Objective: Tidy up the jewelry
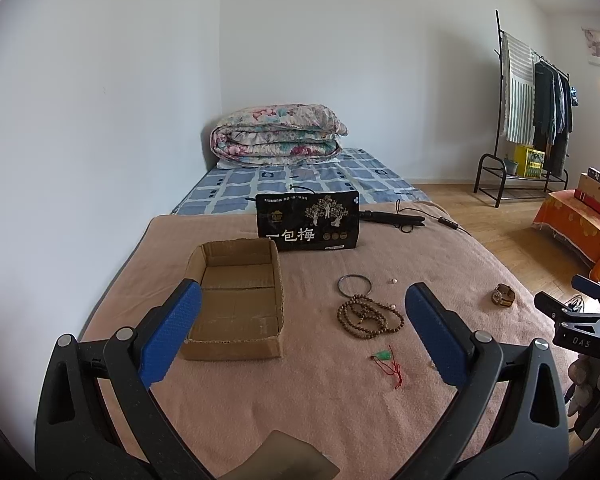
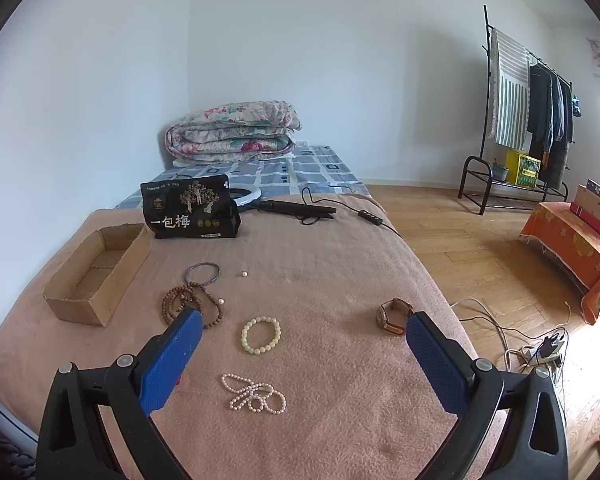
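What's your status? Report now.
Left gripper open, right gripper open, both empty. Box empty; beads, pearls, watch loose. Nothing blocking.

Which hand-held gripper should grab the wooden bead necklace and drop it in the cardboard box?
Left, probably. The left hand-held gripper is open, with the wooden bead necklace between its fingers and the cardboard box beside it. The right hand-held gripper, also open, frames the pale bead bracelet instead.

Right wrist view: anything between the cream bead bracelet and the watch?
Nothing: only bare pink blanket between the cream bead bracelet and the watch, in the right wrist view.
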### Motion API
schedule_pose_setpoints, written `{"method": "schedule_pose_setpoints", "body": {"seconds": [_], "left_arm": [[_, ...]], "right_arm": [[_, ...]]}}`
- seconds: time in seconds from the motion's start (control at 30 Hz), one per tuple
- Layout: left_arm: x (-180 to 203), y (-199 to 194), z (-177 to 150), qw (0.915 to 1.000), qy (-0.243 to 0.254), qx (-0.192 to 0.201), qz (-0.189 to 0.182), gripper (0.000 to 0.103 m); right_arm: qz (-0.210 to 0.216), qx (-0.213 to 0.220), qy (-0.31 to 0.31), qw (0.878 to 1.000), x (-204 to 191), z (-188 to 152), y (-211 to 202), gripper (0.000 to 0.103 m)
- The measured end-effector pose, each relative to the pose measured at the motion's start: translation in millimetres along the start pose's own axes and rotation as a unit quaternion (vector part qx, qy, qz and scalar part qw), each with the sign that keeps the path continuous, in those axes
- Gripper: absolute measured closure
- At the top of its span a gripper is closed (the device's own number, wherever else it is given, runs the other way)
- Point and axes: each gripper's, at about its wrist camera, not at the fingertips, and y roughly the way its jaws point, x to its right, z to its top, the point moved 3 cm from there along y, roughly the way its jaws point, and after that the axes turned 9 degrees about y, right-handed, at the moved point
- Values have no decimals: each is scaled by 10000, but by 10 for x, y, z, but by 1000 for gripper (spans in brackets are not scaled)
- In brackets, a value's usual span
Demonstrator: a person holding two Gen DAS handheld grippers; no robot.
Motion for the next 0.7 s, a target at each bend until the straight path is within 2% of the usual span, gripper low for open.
{"method": "schedule_pose_setpoints", "body": {"seconds": [0.7], "left_arm": [[0, -8, 4, 10000, -5, 14, -7, 0]], "right_arm": [[-8, 34, 16, 10000, 12, -2, -11, 0]]}}
